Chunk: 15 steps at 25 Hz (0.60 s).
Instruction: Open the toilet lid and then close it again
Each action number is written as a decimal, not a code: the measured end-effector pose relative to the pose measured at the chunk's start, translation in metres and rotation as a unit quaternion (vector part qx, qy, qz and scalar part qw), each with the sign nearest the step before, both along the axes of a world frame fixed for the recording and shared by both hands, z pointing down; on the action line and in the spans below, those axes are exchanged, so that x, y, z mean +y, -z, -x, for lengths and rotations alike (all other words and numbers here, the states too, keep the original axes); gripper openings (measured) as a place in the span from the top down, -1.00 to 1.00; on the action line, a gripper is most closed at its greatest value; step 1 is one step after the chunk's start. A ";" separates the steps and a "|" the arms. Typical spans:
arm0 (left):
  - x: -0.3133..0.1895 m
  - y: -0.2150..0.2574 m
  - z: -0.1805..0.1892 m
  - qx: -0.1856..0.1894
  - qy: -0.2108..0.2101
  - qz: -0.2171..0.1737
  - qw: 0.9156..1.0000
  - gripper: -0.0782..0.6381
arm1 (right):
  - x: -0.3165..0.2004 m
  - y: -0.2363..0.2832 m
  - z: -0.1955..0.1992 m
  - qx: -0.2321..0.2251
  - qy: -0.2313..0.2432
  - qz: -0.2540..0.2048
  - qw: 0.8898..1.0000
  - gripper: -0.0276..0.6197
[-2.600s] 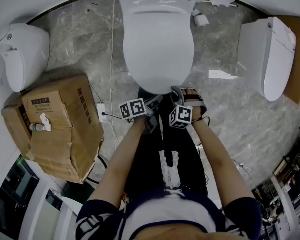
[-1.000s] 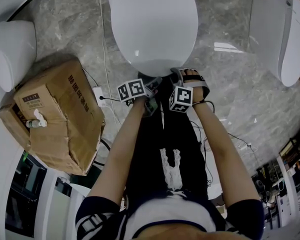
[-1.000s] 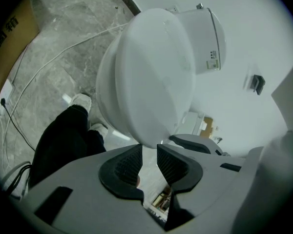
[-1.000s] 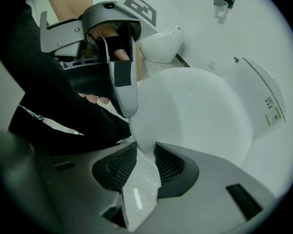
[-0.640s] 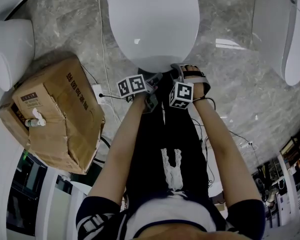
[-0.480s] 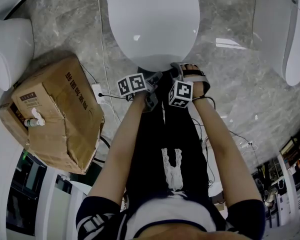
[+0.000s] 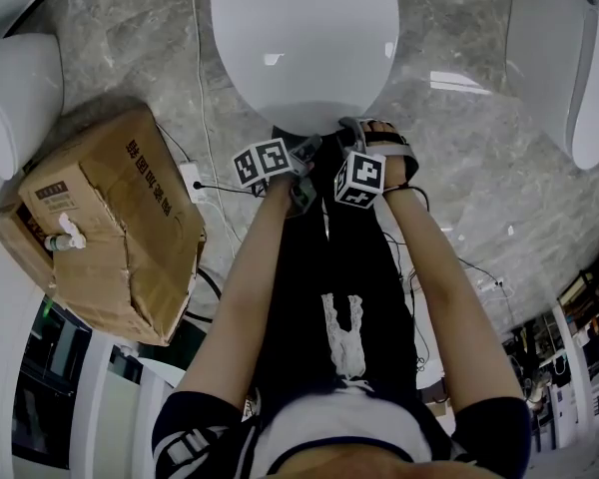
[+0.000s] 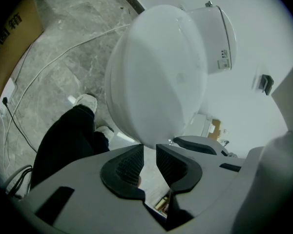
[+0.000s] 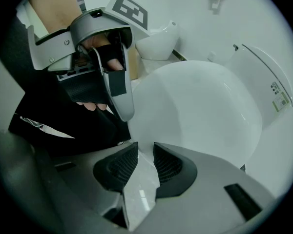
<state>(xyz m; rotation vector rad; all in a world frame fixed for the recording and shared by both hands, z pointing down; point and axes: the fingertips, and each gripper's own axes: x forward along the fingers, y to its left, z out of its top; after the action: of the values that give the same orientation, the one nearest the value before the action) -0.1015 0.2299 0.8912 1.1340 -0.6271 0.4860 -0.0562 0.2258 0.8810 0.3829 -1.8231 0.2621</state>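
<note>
Bright, even overhead light is filling every view. Glare spots are sitting on the toilet lid [image 7: 299, 38] and floor [image 7: 457, 85]. Fisheye is bending edges; black vignette is ringing both gripper views.

We see the toilet lid [image 7: 299, 38], white, glossy and egg-shaped, down in its shut position and lying level. Its rounded front edge faces us; its broad back end meets the white rear housing [image 8: 215, 38], which bears a small printed label. The grey marbled floor [image 7: 459, 198] surrounds it.
</note>
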 end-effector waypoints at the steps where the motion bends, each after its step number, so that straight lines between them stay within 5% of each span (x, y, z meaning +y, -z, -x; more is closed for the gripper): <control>1: 0.000 0.002 0.000 0.006 0.004 0.004 1.000 0.55 | 0.000 0.001 0.000 -0.004 -0.008 0.001 1.000 0.63; 7: -0.003 0.028 0.011 0.008 -0.004 0.024 1.000 0.65 | -0.010 0.038 0.006 -0.094 -0.153 0.033 0.983 0.76; 11: -0.017 0.067 0.018 -0.017 -0.052 -0.030 0.998 0.76 | -0.019 0.082 0.013 -0.155 -0.224 0.049 0.961 0.85; 15: -0.040 0.115 0.007 -0.011 -0.050 -0.088 0.995 0.76 | -0.025 0.123 0.012 -0.186 -0.264 0.046 0.945 0.88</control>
<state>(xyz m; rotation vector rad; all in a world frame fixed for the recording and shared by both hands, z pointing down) -0.1086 0.1902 0.7762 1.3334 -0.6432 0.5379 -0.0684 0.2006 0.7584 0.7990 -2.0374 0.8350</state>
